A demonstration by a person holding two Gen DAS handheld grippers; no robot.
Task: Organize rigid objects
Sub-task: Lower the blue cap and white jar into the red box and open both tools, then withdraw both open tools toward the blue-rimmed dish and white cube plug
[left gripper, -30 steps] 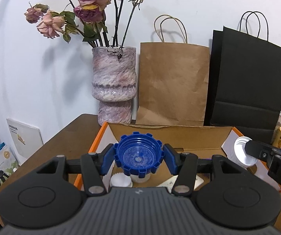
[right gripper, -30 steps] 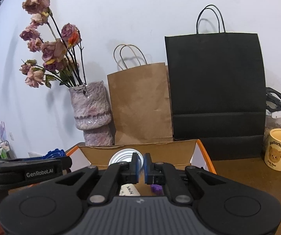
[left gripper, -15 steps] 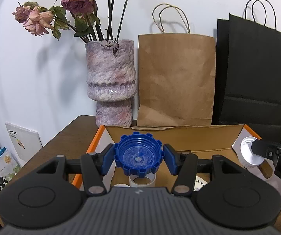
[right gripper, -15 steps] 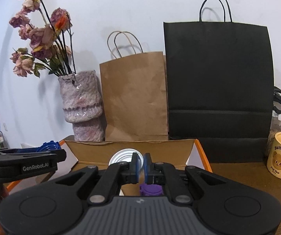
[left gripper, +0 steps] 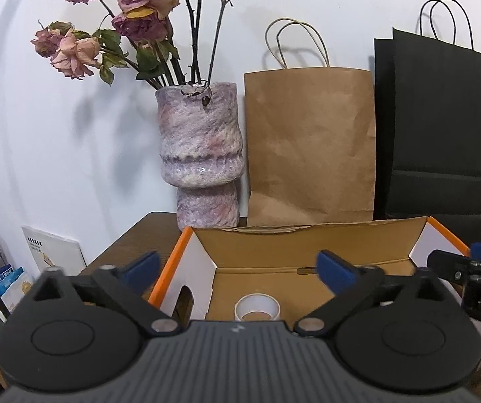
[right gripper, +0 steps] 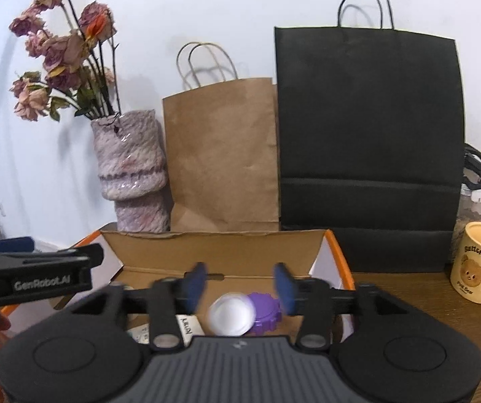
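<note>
An open cardboard box with orange edges (left gripper: 307,235) (right gripper: 213,245) sits on the brown table in front of both grippers. My left gripper (left gripper: 238,267) is open and empty above the box; a white ring-shaped container (left gripper: 257,307) stands in the box below it. My right gripper (right gripper: 240,282) is open and empty; a white lid (right gripper: 231,314), blurred, is below it in the box, next to a purple ridged cap (right gripper: 267,312). The blue cap is out of sight. Each gripper shows at the edge of the other's view.
A mottled purple vase with dried roses (left gripper: 201,154), a brown paper bag (left gripper: 309,147) and a black paper bag (right gripper: 368,147) stand behind the box against the wall. A yellow bear mug (right gripper: 478,267) sits on the table at the right. A small labelled item (right gripper: 188,325) lies in the box.
Both grippers have opened. The left one let go of the blue cap, now out of sight. The right one let go of the white lid, now blurred below it in the box.
</note>
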